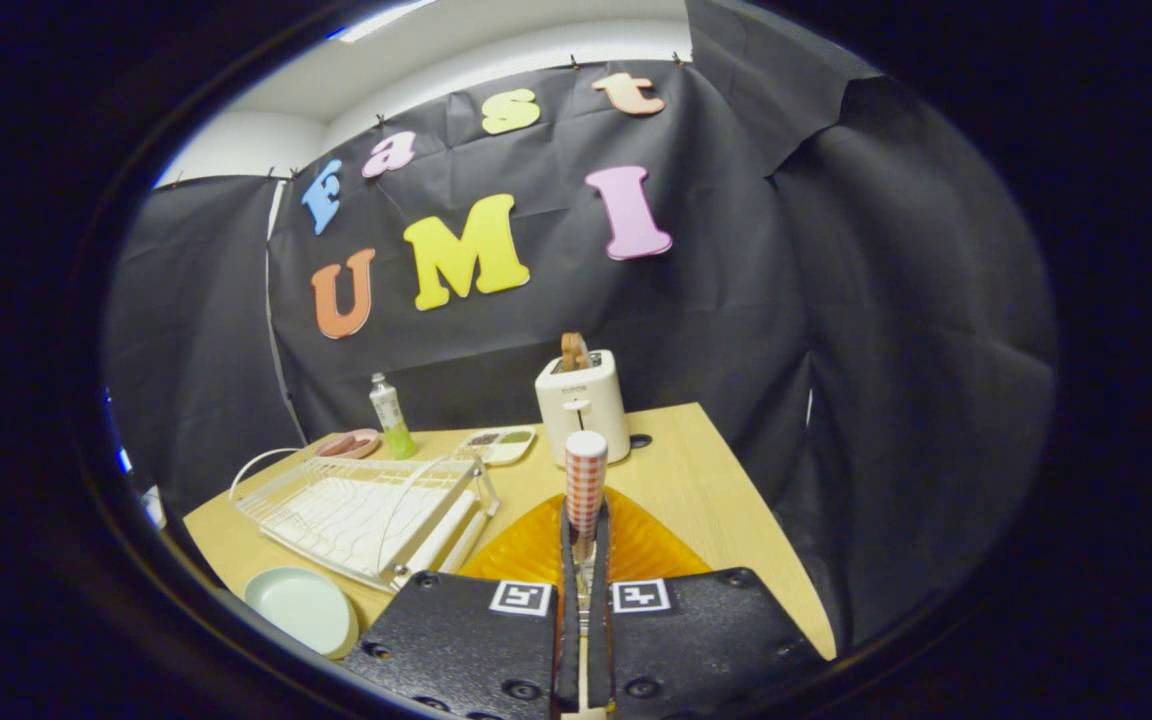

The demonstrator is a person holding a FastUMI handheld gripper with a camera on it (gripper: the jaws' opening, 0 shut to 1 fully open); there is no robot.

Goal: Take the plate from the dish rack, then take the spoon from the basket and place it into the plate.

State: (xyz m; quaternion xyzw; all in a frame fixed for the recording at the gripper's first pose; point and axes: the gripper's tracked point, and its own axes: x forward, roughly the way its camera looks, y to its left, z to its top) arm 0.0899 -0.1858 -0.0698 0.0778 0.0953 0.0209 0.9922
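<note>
On the desk [706,470], a pale green plate [301,607] lay at the near left, just in front of the white dish rack [366,515]. Right of it, the jaws of the gripper [584,545] were pinching the spoon [585,490] by its red-checked handle, upright above what seemed an orange basket [636,545]. A toaster [583,405] stood beyond.

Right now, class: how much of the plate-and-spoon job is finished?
Done: the pale green plate lies on the table beside the white dish rack. In hand: the claw is shut on the checked spoon handle, held above the orange basket. Left: setting the spoon into the plate.
</note>
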